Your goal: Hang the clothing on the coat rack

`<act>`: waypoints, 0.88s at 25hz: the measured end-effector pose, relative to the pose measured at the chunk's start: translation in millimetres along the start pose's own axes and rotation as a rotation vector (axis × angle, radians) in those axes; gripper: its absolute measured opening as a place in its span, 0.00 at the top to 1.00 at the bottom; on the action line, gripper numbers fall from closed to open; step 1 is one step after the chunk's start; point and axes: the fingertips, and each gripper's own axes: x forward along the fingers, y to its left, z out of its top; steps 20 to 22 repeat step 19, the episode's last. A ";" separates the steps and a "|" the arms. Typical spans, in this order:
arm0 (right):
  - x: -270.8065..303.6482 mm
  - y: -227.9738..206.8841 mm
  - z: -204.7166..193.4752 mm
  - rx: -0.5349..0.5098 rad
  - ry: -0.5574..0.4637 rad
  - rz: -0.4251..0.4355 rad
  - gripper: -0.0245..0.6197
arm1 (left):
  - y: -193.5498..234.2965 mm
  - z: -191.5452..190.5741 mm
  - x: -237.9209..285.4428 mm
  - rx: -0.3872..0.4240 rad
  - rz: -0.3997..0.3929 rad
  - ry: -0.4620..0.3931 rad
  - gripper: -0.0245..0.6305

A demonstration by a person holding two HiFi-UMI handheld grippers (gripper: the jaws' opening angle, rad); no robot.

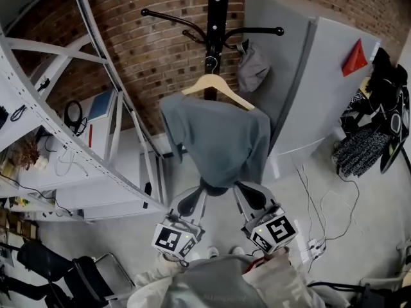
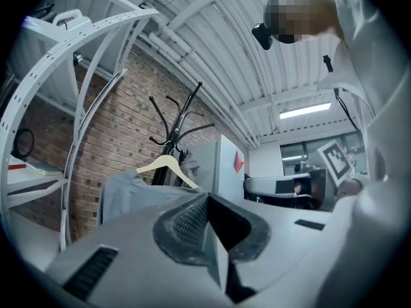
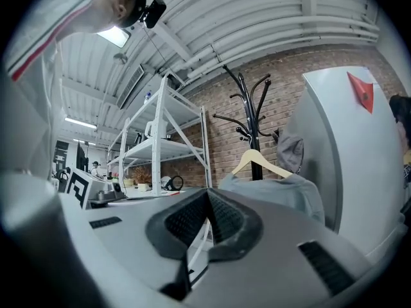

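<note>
A grey shirt (image 1: 218,143) hangs on a wooden hanger (image 1: 217,87) hooked on the black coat rack (image 1: 215,18). Below it in the head view, both grippers are lowered near my body. The left gripper (image 1: 191,201) is shut with nothing between its pads. Beside it, the right gripper (image 1: 250,196) is also shut and empty. Neither touches the shirt. In the left gripper view the shirt (image 2: 131,194) and hanger (image 2: 168,167) show beyond the shut gripper (image 2: 207,226). In the right gripper view the shirt (image 3: 282,191) and hanger (image 3: 260,162) stand ahead of the gripper (image 3: 207,220).
A grey cap (image 1: 252,69) hangs on a right-hand rack hook. White metal shelving (image 1: 58,133) stands at the left, a grey cabinet (image 1: 321,76) at the right before the brick wall. Dark bags (image 1: 376,127) and cables (image 1: 321,230) lie on the floor at the right.
</note>
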 end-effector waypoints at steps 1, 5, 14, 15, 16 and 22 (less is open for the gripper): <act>-3.2 -3.3 1.1 0.000 -0.002 0.003 0.93 | -3.1 0.4 3.3 0.003 0.009 0.003 0.95; -14.7 -17.5 0.9 0.006 -0.003 0.007 0.93 | -15.4 0.2 16.6 0.005 0.028 0.027 0.95; -20.9 -33.1 -0.9 0.015 -0.007 0.035 0.93 | -22.9 -5.9 30.6 0.007 0.060 0.041 0.95; -21.0 -34.2 -1.3 0.016 -0.006 0.036 0.93 | -23.0 -6.5 31.7 0.008 0.062 0.042 0.95; -21.1 -35.2 -1.2 0.017 -0.006 0.037 0.93 | -23.0 -7.9 32.8 0.009 0.063 0.042 0.95; -21.8 -38.4 0.3 0.017 -0.010 0.038 0.93 | -23.2 -11.6 35.9 0.010 0.062 0.043 0.95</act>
